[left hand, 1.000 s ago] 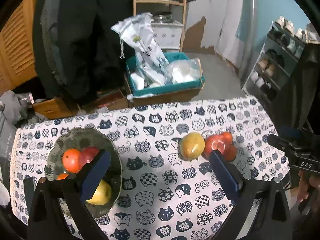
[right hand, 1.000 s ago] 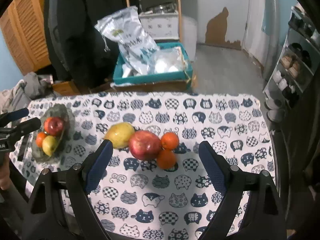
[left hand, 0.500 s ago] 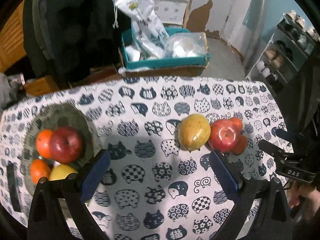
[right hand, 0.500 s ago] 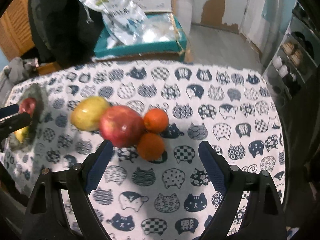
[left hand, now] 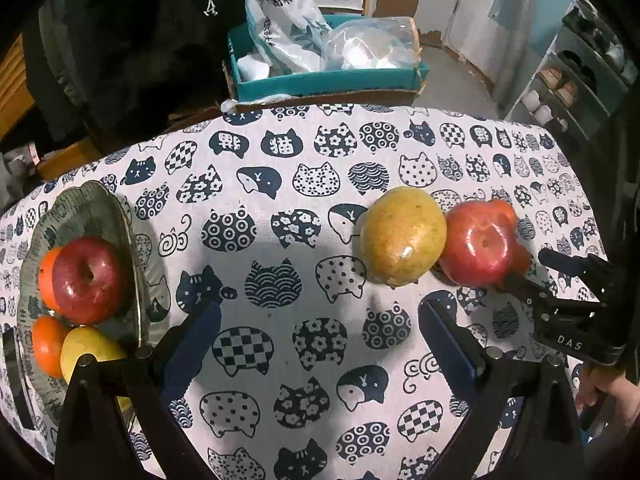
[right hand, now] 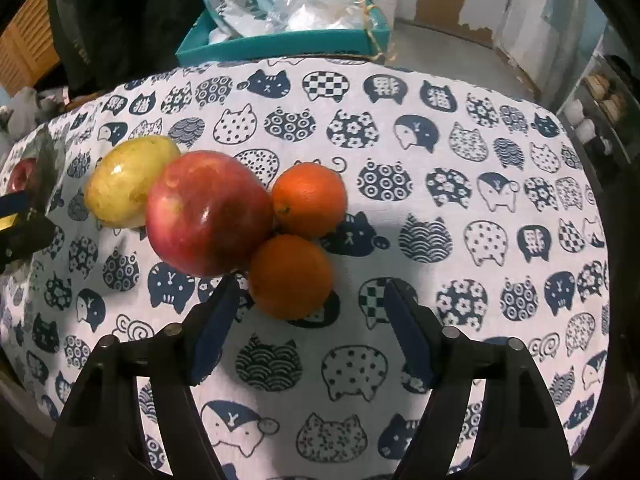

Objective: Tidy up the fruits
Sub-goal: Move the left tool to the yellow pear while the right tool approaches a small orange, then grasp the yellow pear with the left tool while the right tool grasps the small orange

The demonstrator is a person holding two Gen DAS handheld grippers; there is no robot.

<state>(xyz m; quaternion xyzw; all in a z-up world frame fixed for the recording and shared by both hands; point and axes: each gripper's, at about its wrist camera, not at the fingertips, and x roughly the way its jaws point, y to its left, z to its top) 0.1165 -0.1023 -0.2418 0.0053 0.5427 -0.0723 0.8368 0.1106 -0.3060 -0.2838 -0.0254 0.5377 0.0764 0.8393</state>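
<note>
We look down on a table covered by a white tablecloth printed with navy cat faces. At the far left sits a grey-green glass bowl that holds a red apple, two oranges, one behind the apple and one in front of it, and a yellow pear-like fruit nearest us. Our left gripper hangs over bare cloth to the right of the bowl; its two blue-padded fingers stand wide apart with nothing between them. Right of centre, four loose fruits lie on the cloth in a tight cluster, touching one another: a yellow-green mango on the left, a large red apple on the cloth against it, then a far orange and a near orange on the apple's right side. Our right gripper points down just in front of this cluster, and its jaws are closing, yet they stand apart and press on nothing; the near orange lies just beyond the left fingertip, roughly in line with the gap. A hand holding this gripper shows at the right edge of the left view. Beyond the table's far edge stands a teal cardboard box stuffed with plastic bags.
</note>
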